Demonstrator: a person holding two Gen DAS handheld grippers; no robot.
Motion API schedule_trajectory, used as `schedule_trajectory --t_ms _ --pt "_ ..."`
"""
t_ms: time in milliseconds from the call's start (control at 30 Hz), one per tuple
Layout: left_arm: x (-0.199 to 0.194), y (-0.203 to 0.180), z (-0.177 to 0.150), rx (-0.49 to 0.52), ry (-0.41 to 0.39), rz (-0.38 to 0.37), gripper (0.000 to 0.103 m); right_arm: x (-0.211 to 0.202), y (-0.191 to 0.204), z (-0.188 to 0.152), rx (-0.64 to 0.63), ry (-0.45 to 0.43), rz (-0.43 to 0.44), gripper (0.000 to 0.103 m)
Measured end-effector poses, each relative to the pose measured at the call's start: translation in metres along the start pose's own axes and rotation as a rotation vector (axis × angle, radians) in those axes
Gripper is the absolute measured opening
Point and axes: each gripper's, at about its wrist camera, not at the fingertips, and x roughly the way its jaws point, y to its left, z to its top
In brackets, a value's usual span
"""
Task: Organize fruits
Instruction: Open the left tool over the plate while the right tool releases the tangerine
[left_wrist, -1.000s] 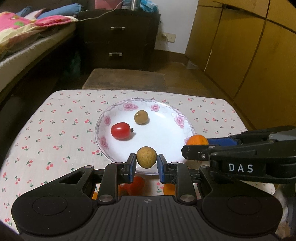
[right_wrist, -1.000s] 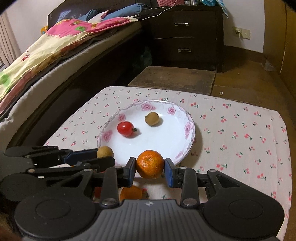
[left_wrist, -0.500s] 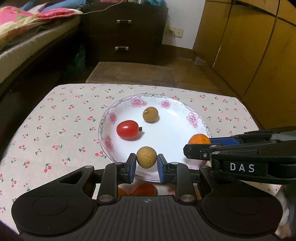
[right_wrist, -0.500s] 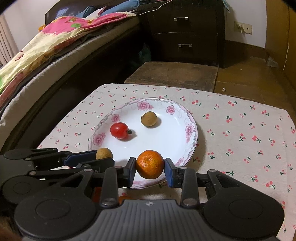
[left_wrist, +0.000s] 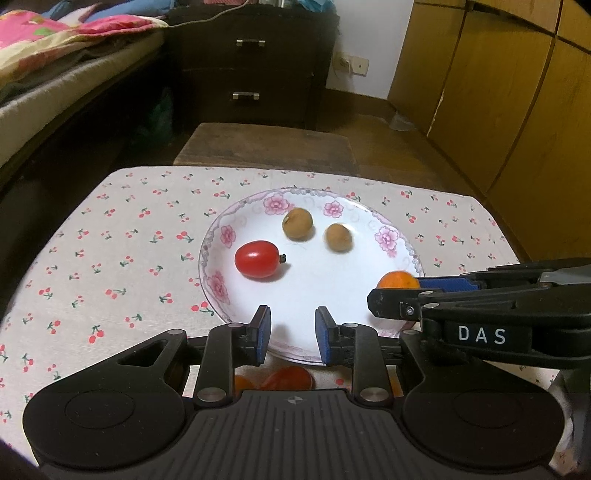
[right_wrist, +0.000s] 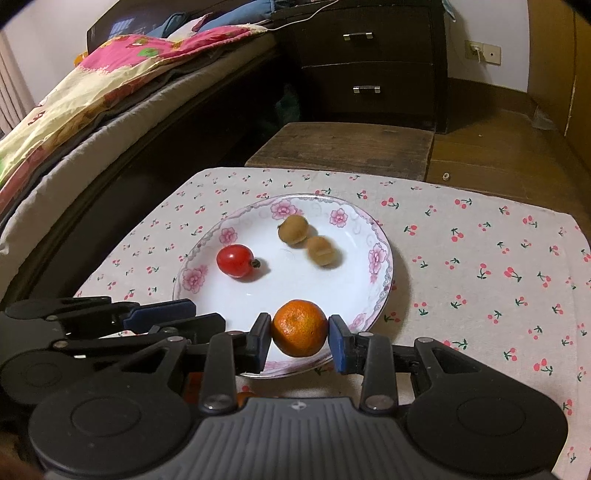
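Observation:
A white floral plate (left_wrist: 400, 242) (right_wrist: 380, 236) holds a red cherry tomato (left_wrist: 256, 259) (right_wrist: 235, 260) and two brown longans. One longan (left_wrist: 297, 223) (right_wrist: 293, 229) rests at the back. The other longan (left_wrist: 338, 238) (right_wrist: 321, 251) is blurred beside it. My left gripper (left_wrist: 291, 334) (right_wrist: 173, 314) is open and empty over the plate's near edge. My right gripper (right_wrist: 300, 341) (left_wrist: 413, 286) is shut on an orange mandarin (right_wrist: 300, 328) (left_wrist: 399, 279) above the plate's near right rim.
The plate sits on a cherry-print tablecloth (left_wrist: 110, 258) (right_wrist: 498, 266). More red and orange fruits (left_wrist: 284, 380) lie below the left gripper near the table's front. A wooden stool (left_wrist: 266, 147), dark drawers (left_wrist: 247, 66) and a bed (right_wrist: 92, 110) lie beyond.
My left gripper opened and let go of its longan, which now rolls on the plate beside the other longan. Both grippers moved forward over the plate. The right gripper still holds the mandarin.

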Motion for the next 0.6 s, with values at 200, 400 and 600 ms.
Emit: schedule_trajectory --t_ms 200,400,600 --pt "-0.003 0.001 0.000 -0.003 -0.005 -0.002 0.035 -0.004 -0.002 0.002 0.007 -0.015 -0.001 0.035" --pt "-0.008 0.004 0.000 -0.011 -0.008 -0.001 0.036 -0.010 0.001 0.001 0.006 -0.021 -0.001 0.035" --pt "-0.020 0.008 -0.002 -0.013 -0.019 -0.002 0.038 -0.022 0.008 -0.006 0.000 -0.019 0.008 0.035"
